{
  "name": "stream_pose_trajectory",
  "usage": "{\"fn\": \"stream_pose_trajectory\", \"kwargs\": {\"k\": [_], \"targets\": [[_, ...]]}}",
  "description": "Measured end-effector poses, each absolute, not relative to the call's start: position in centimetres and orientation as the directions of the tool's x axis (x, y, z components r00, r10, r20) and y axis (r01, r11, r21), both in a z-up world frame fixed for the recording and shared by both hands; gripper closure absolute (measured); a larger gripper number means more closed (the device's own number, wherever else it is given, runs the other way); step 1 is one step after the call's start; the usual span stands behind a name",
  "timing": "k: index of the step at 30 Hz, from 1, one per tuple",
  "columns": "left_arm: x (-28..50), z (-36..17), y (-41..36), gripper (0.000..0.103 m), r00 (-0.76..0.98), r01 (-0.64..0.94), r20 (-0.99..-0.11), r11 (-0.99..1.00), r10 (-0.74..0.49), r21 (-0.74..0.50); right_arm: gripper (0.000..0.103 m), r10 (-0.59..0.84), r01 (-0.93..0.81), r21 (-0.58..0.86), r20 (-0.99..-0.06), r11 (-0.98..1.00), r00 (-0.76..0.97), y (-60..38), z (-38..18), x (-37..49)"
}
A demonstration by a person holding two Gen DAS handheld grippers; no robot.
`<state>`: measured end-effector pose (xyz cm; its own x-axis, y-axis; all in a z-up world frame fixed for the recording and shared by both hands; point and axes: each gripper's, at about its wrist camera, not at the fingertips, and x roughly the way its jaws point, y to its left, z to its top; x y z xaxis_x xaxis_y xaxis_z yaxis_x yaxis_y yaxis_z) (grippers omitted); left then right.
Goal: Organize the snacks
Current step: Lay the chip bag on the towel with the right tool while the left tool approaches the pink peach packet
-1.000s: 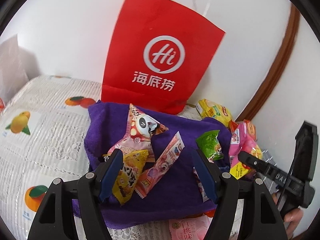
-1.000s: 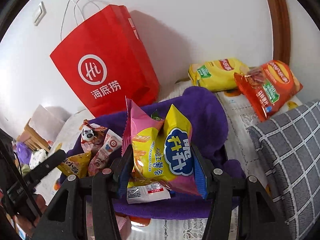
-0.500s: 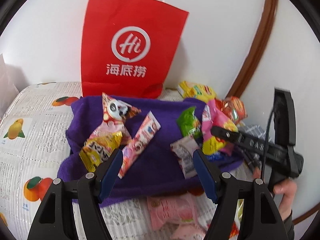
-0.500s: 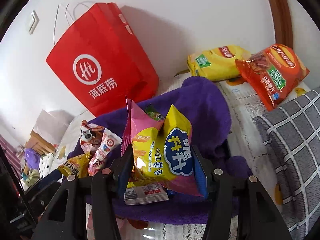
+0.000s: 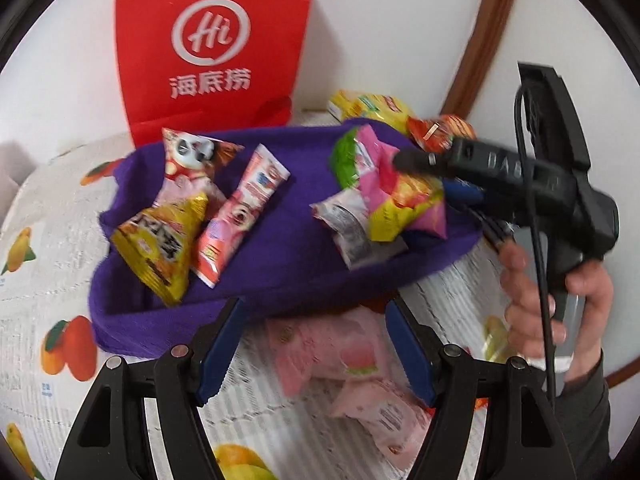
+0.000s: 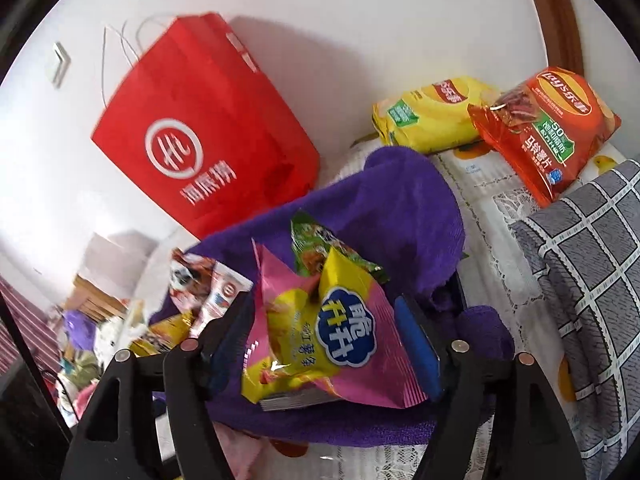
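Observation:
A purple cloth basket [image 5: 280,264] holds several snack packs: a panda pack [image 5: 188,160], a gold pack [image 5: 160,244] and a pink tube pack [image 5: 240,216]. My right gripper [image 6: 324,344] is shut on a pink-and-yellow chip bag [image 6: 332,344] over the basket's right side; the bag also shows in the left wrist view [image 5: 400,200]. My left gripper [image 5: 312,344] is open and empty, just in front of the basket, above pink peach packs [image 5: 344,356] on the tablecloth.
A red paper bag [image 5: 212,48] stands against the wall behind the basket. A yellow chip bag [image 6: 432,116] and an orange chip bag [image 6: 548,120] lie at the back right. A grey checked cushion [image 6: 588,292] is at the right.
My left gripper has pulled back from over the basket to in front of it, above the pink packs. My right gripper has kept hold of the chip bag and tilted slightly.

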<state>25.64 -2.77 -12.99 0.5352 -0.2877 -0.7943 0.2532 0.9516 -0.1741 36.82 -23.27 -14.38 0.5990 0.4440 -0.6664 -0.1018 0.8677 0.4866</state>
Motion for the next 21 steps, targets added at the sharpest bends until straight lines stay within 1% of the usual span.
{"fn": "stream_pose_trajectory", "kwargs": {"k": [2, 5, 7, 11, 17, 21], "targets": [[25.5, -13.1, -3.2, 0.032, 0.530, 0.266, -0.802, 0.952, -0.275, -0.151, 0.030, 0.441, -0.102, 0.487, -0.657, 0.868, 0.611, -23.5, -14.0, 36.7], [25.5, -13.9, -4.0, 0.024, 0.504, 0.267, -0.830, 0.957, -0.237, -0.111, 0.030, 0.447, -0.097, 0.507, -0.634, 0.857, 0.632, -24.1, -13.4, 36.4], [25.8, -14.8, -4.2, 0.024, 0.472, 0.250, -0.857, 0.963, -0.209, -0.098, 0.030, 0.454, -0.094, 0.524, -0.619, 0.847, 0.641, -24.5, -13.2, 36.2], [26.4, -15.6, -4.2, 0.024, 0.460, 0.222, -0.871, 0.972, -0.171, -0.074, 0.028, 0.464, -0.083, 0.547, -0.609, 0.833, 0.643, -24.9, -13.2, 36.2], [26.6, -16.7, -4.5, 0.024, 0.413, 0.225, -0.878, 0.962, -0.240, -0.157, 0.028, 0.474, -0.092, 0.547, -0.614, 0.832, 0.631, -24.5, -13.2, 36.2], [26.5, -17.1, -5.4, 0.017, 0.432, 0.235, -0.878, 0.966, -0.205, -0.109, 0.028, 0.480, -0.090, 0.561, -0.602, 0.823, 0.638, -24.9, -13.0, 36.0]]}}
